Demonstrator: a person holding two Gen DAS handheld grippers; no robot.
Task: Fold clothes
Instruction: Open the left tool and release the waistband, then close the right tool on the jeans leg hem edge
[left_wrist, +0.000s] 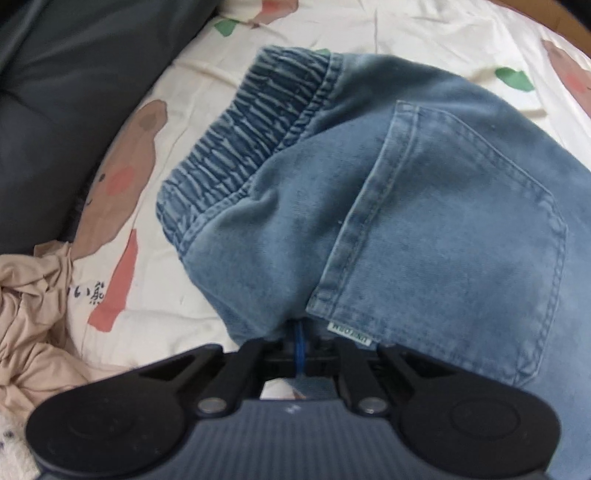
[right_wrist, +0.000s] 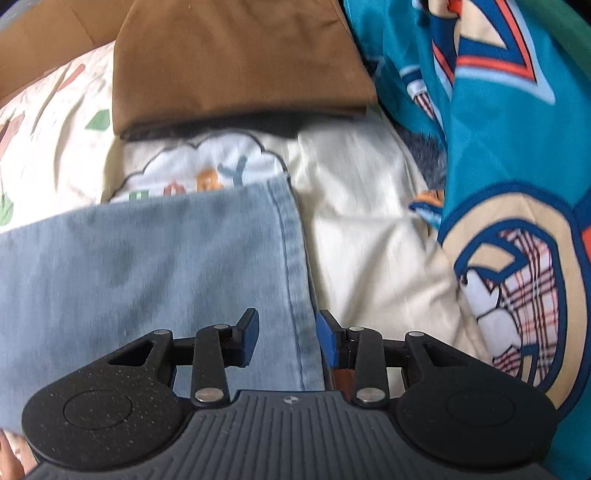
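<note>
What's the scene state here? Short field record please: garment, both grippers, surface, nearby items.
garment: light blue denim jeans with elastic waistband, back pocket facing up
left gripper: jaws shut on jeans fabric below the pocket corner
right gripper: jaws open, straddling the stitched leg hem
surface: cream printed bedsheet
nearby: crumpled beige garment left of the jeans; folded brown cloth beyond the hem; teal cartoon-print blanket on the right
</note>
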